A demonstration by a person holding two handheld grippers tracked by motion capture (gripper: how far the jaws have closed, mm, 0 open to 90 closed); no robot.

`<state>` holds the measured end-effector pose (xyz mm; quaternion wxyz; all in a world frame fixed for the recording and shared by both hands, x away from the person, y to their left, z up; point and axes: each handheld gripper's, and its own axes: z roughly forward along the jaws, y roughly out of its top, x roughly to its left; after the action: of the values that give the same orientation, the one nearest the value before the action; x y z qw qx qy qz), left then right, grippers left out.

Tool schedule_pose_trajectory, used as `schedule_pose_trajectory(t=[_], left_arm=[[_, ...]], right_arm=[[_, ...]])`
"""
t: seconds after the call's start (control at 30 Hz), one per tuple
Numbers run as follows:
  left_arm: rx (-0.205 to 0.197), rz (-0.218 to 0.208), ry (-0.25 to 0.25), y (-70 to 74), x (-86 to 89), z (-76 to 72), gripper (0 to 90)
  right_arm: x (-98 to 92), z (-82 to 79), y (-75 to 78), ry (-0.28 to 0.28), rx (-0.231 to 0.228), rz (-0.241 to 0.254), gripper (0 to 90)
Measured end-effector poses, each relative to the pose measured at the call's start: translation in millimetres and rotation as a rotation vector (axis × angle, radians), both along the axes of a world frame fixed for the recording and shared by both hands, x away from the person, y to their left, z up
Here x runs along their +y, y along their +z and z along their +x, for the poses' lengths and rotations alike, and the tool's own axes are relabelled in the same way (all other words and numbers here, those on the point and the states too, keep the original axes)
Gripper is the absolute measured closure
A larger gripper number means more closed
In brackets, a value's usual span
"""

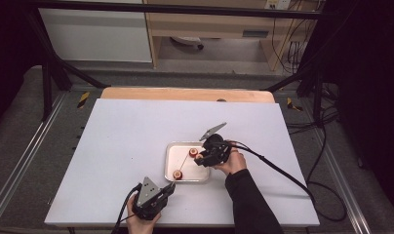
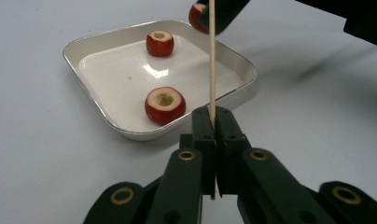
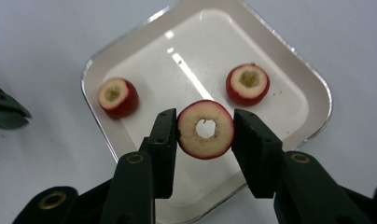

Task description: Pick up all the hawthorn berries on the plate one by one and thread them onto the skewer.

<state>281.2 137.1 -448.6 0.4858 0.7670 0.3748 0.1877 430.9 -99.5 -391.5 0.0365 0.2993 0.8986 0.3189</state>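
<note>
A white table (image 1: 136, 146) carries a shallow white square tray (image 1: 171, 168) toward its near edge, right of the middle. A person works from the near side with a two-jaw gripper in each hand.

The left gripper (image 1: 168, 187) sits near the table's near edge, just off the tray's near left corner. Its jaws are closed tight on the lower end of a thin wooden skewer (image 2: 212, 60), which rises from them and slants up over the tray toward the other hand.

The right gripper (image 3: 205, 130) hangs above the tray's right edge. Its jaws clamp a red cored fruit slice (image 3: 205, 129), a ring with pale flesh and a hole clean through the middle, lifted clear of the tray floor. In the left gripper view the slice sits level with the skewer's upper end; whether the tip has entered the hole I cannot tell.

Two more cored red fruit pieces lie on the tray, well apart: one (image 3: 117, 97) near one corner, the other (image 3: 247, 84) toward the opposite side.

Judged from this, threading has only begun: the skewer's visible length carries no fruit, the first slice is being brought to it, and two pieces wait in the tray
</note>
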Motion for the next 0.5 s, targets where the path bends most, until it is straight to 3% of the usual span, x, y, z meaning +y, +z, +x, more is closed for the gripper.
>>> schedule_pose_trajectory(t=[0.03, 0.07, 0.1, 0.13, 0.17, 0.2, 0.23, 0.5], left_arm=[[0.000, -0.005, 0.003, 0.0, -0.6, -0.2, 88.2], [0.000, -0.009, 0.005, 0.1, -1.0, -0.2, 88.2], [0.000, -0.012, 0.007, 0.1, -1.3, -0.1, 88.2], [0.000, -0.014, 0.008, 0.1, -1.5, 0.1, 88.2], [0.001, -0.016, 0.010, -0.1, -1.9, 0.2, 88.2], [0.002, -0.020, 0.013, -0.3, -2.6, 0.4, 88.2], [0.001, -0.023, 0.016, -0.4, -3.2, 0.4, 88.3], [0.013, -0.040, 0.017, -1.6, -8.1, 2.4, 88.3]], right_arm=[[-1.7, -1.5, 3.0, -0.016, -0.010, 0.032, 61.4], [-1.7, -1.5, 3.0, -0.016, -0.010, 0.032, 61.4], [-6.3, -3.8, 8.3, -0.050, -0.031, 0.094, 61.3], [-6.3, -3.8, 8.3, -0.050, -0.031, 0.094, 61.3], [-11.4, -5.9, 12.2, -0.084, -0.045, 0.164, 61.3], [-11.4, -5.9, 12.2, -0.084, -0.045, 0.164, 61.3], [-16.6, -8.0, 15.3, -0.118, -0.055, 0.227, 61.4], [-32.2, -14.9, 22.1, -0.231, -0.094, 0.495, 61.5]])
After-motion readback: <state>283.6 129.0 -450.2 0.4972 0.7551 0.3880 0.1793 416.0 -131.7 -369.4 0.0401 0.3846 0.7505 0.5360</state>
